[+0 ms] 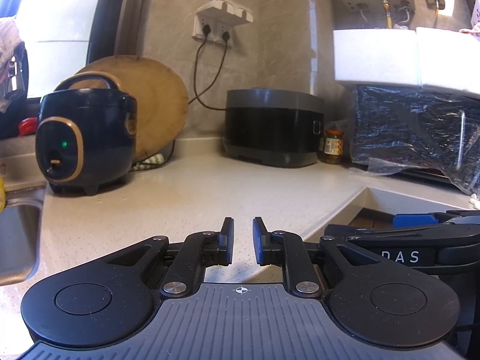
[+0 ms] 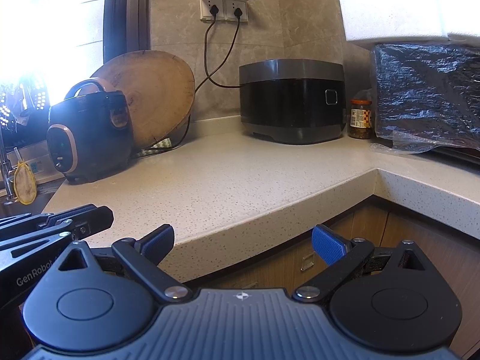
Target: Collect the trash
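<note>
No loose trash shows on the speckled countertop (image 1: 195, 198), which also shows in the right wrist view (image 2: 240, 180). My left gripper (image 1: 243, 240) hovers over the counter's front edge, its blue pads a narrow gap apart with nothing between them. My right gripper (image 2: 243, 246) is wide open and empty, just off the counter's front edge above the wooden cabinets (image 2: 300, 261). Each gripper shows at the edge of the other's view: the right one (image 1: 420, 240) and the left one (image 2: 54, 225).
A dark blue rice cooker (image 1: 87, 138) stands at the left before a round wooden board (image 1: 156, 102). A black cooker (image 1: 273, 126), a jar (image 1: 333, 145) and a plastic-wrapped black appliance (image 1: 420, 132) line the back. A sink (image 1: 18, 240) lies at the far left.
</note>
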